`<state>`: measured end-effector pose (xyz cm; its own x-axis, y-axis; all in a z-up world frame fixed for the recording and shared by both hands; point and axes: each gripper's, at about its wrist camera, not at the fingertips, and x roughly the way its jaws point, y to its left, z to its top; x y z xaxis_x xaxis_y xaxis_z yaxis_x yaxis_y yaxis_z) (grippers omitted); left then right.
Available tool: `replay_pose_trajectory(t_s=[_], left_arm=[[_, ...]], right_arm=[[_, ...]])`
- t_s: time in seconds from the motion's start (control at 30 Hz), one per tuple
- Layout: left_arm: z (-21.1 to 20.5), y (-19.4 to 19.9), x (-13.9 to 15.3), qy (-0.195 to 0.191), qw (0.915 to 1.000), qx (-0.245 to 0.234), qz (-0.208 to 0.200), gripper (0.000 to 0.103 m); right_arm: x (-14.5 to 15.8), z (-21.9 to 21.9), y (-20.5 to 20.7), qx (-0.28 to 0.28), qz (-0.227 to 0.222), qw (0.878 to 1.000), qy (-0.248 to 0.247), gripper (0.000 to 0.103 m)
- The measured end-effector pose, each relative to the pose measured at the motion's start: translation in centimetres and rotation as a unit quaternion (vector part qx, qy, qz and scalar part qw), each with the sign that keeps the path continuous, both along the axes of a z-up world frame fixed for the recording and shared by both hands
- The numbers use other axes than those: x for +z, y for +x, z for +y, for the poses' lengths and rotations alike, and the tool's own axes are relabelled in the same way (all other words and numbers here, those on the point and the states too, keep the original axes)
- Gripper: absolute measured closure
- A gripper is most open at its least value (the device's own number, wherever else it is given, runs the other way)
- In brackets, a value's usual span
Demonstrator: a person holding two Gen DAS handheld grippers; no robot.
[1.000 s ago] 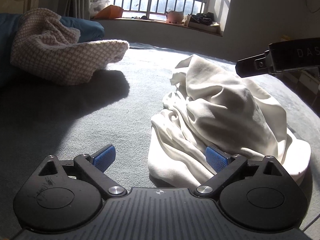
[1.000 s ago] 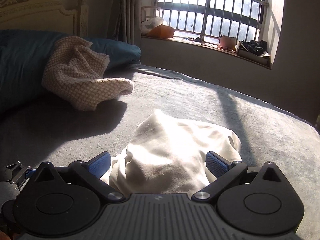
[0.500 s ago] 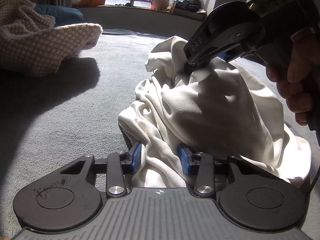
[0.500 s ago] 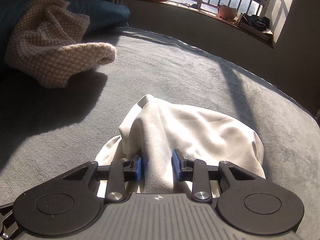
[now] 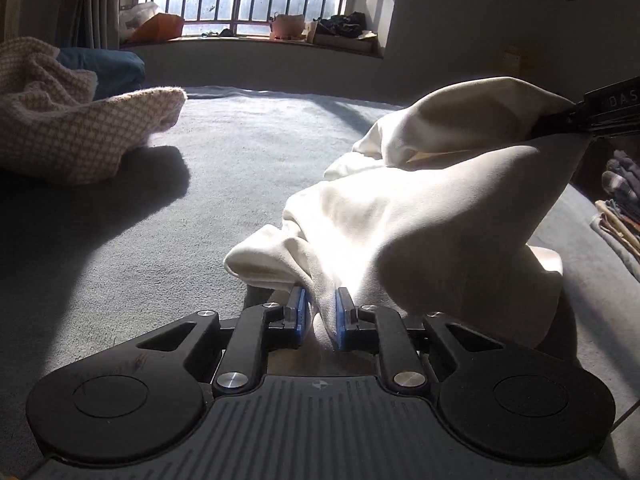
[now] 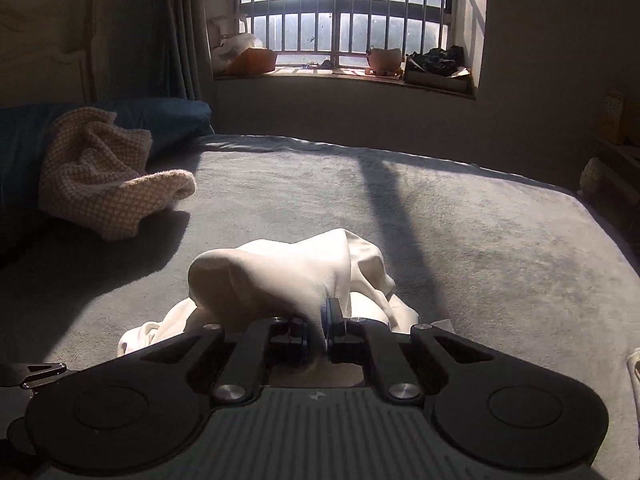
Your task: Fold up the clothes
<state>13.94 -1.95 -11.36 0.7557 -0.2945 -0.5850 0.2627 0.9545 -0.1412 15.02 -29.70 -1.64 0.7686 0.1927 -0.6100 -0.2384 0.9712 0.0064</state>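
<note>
A crumpled cream-white garment (image 5: 432, 208) lies bunched on the grey bed, partly lifted. My left gripper (image 5: 319, 312) is shut on its near edge, blue pads pinching a fold. My right gripper (image 6: 318, 320) is shut on another part of the same garment (image 6: 288, 276), which drapes forward over the bed. In the left wrist view the right gripper (image 5: 560, 122) shows at the right edge, holding the cloth raised so it stretches between the two grippers.
A pink-and-white checked knit blanket (image 5: 76, 128) lies at the left by a dark blue pillow (image 6: 168, 120). The grey bed cover (image 6: 460, 232) spreads ahead. A barred window with a cluttered sill (image 6: 348, 68) is behind. Stacked clothes (image 5: 620, 200) sit at the right.
Both grippers went from open to shut on the white garment. They then lifted and drew apart, raising the cloth off the bed.
</note>
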Motion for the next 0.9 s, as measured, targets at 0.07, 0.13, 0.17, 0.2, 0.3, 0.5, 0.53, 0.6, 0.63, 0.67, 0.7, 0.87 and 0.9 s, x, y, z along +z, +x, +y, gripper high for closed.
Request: replay_pose_trajectory(t_s=[0.07, 0.13, 0.17, 0.2, 0.3, 0.5, 0.53, 0.6, 0.63, 0.67, 0.7, 0.87, 0.9], left_arm=[[0.3, -1.7, 0.4, -0.002, 0.9999, -0.015, -0.004, 0.09], [0.2, -3.4, 0.1, 0.001, 0.9992, -0.041, 0.006, 0.09], [0.2, -4.3, 0.0, 0.003, 0.9985, -0.054, 0.012, 0.09], [0.2, -5.1, -0.2, 0.005, 0.9976, -0.066, 0.017, 0.09], [0.0, -7.5, -0.7, 0.011, 0.994, -0.103, 0.034, 0.089], [0.3, -9.1, 0.0, 0.018, 0.99, -0.133, 0.042, 0.074], [0.4, -9.2, 0.4, 0.015, 0.9901, -0.135, 0.035, 0.07], [0.2, -9.6, 1.4, 0.016, 0.9902, -0.138, 0.014, 0.057], [0.0, -9.8, 1.8, 0.018, 0.9901, -0.139, 0.001, 0.053], [-0.2, -9.9, 2.3, 0.021, 0.9899, -0.14, -0.01, 0.042], [-0.5, -9.8, 2.5, 0.026, 0.9898, -0.138, -0.02, 0.034], [-3.2, -8.2, 2.5, 0.078, 0.9858, -0.138, -0.055, 0.023], [-3.6, -7.8, 2.3, 0.091, 0.9857, -0.131, -0.055, 0.023]], right_arm=[[0.2, -1.8, -3.8, -0.01, 0.005, 1.0, 0.012, 0.095], [0.1, -3.2, -7.4, -0.019, 0.013, 0.999, 0.025, 0.095], [-0.3, -3.9, -9.5, -0.027, 0.02, 0.999, 0.035, 0.095], [-0.7, -4.6, -11.3, -0.035, 0.028, 0.998, 0.045, 0.095], [-3.4, -6.0, -16.0, -0.059, 0.07, 0.994, 0.056, 0.094], [-8.2, -8.1, -22.0, -0.104, 0.151, 0.983, 0.017, 0.087], [-7.8, -8.5, -22.8, -0.104, 0.144, 0.984, 0.02, 0.085], [-6.5, -8.8, -23.9, -0.097, 0.114, 0.988, 0.021, 0.075], [-5.8, -8.8, -24.3, -0.092, 0.095, 0.991, 0.021, 0.07], [-5.0, -8.6, -24.3, -0.085, 0.073, 0.993, 0.02, 0.057], [-4.3, -8.5, -24.4, -0.078, 0.052, 0.995, 0.019, 0.051], [-3.8, -4.5, -20.7, -0.019, 0.006, 1.0, -0.019, 0.032], [-4.4, -3.5, -19.7, -0.008, 0.009, 0.999, -0.041, 0.03]])
